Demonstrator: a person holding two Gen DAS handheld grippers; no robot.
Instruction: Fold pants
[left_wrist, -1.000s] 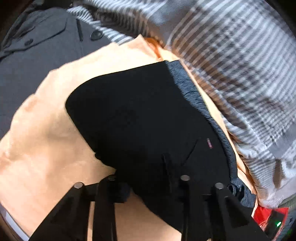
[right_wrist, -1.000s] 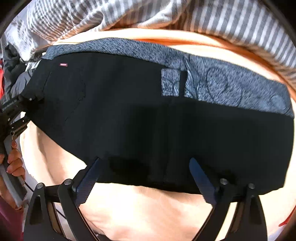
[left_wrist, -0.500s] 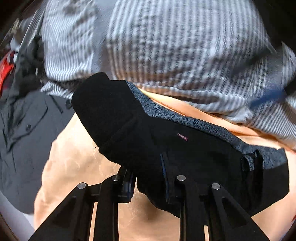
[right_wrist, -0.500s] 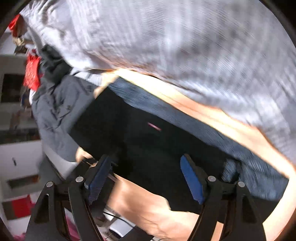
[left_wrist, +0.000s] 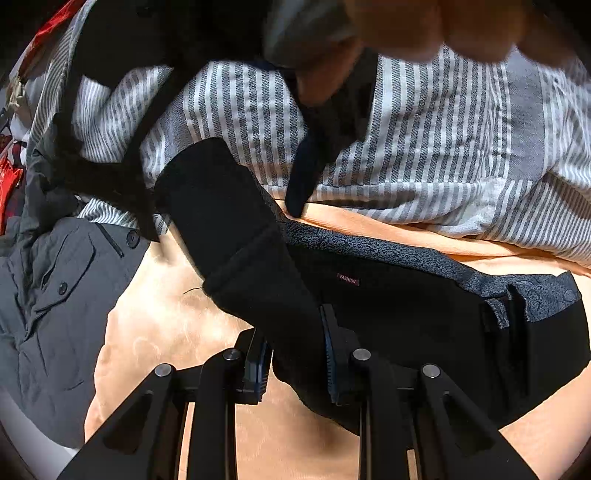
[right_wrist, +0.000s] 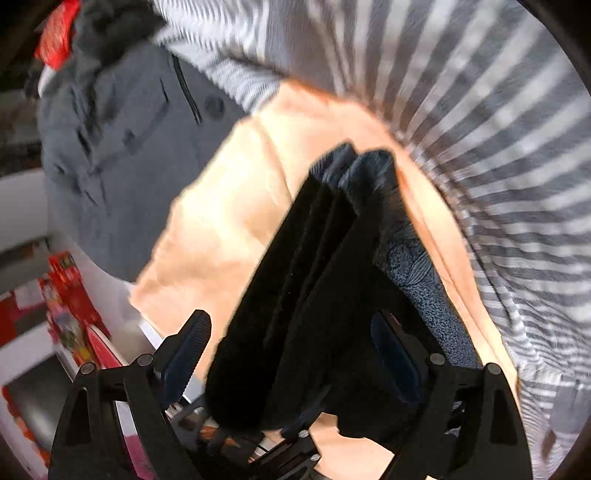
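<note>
Black pants (left_wrist: 406, 314) with a grey patterned waistband (left_wrist: 388, 254) and a small red label (left_wrist: 348, 279) lie across a peach blanket (left_wrist: 155, 332). My left gripper (left_wrist: 295, 343) is shut on a thick fold of the pants, lifted and doubled over. A finger of the right gripper (left_wrist: 299, 184) hangs above the waistband under a hand. In the right wrist view the folded pants (right_wrist: 295, 295) stand between the closing jaws of my right gripper (right_wrist: 291, 325). Its left pad (right_wrist: 184, 354) is still apart from the cloth.
A grey buttoned jacket (left_wrist: 48, 295) lies left of the blanket, also visible as the jacket (right_wrist: 122, 166) in the right wrist view. Striped grey-and-white bedding (left_wrist: 443, 147) is bunched along the far side. Red packages (right_wrist: 74, 295) sit beyond the edge, at the lower left.
My left gripper has lifted and rolled, raising its fold of the pants. The right gripper swung from above the flat pants to the folded end, and its jaws have narrowed.
</note>
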